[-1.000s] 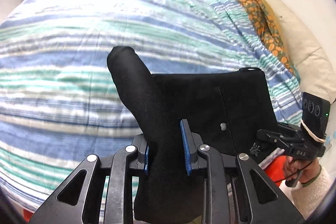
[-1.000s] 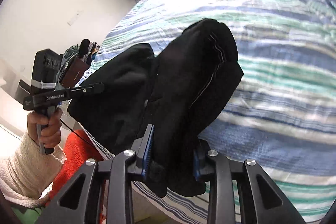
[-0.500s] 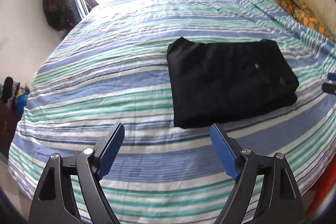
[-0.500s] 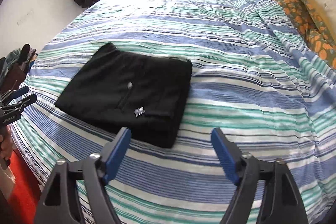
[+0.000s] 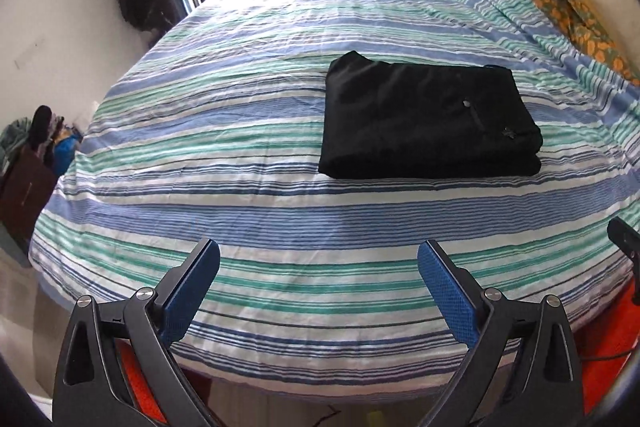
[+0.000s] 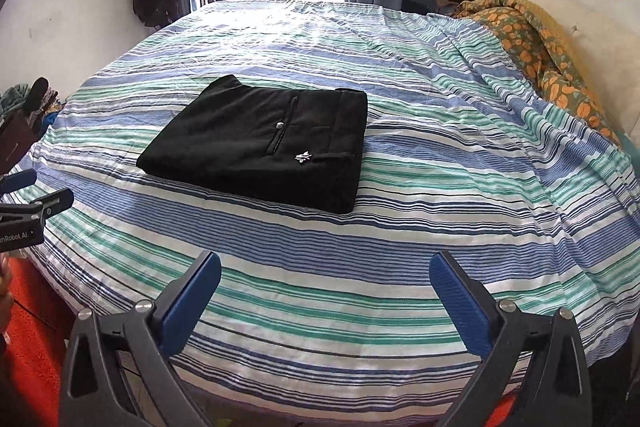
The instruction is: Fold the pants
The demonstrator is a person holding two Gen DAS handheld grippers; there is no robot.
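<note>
Pants folded; hand-held gripper reads "enRobot.AI".

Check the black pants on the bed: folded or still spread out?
Folded. The black pants lie as a compact, layered rectangle on the striped bedspread, with no leg trailing out.

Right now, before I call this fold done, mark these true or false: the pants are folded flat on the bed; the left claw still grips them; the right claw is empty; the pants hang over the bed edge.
1. The pants lie folded flat on the striped bed. True.
2. The left claw grips them. False: its jaws are opening, nothing between them.
3. The right claw is empty. True, jaws opening.
4. The pants hang over the bed edge. False: they rest wholly on the sheet.
</note>
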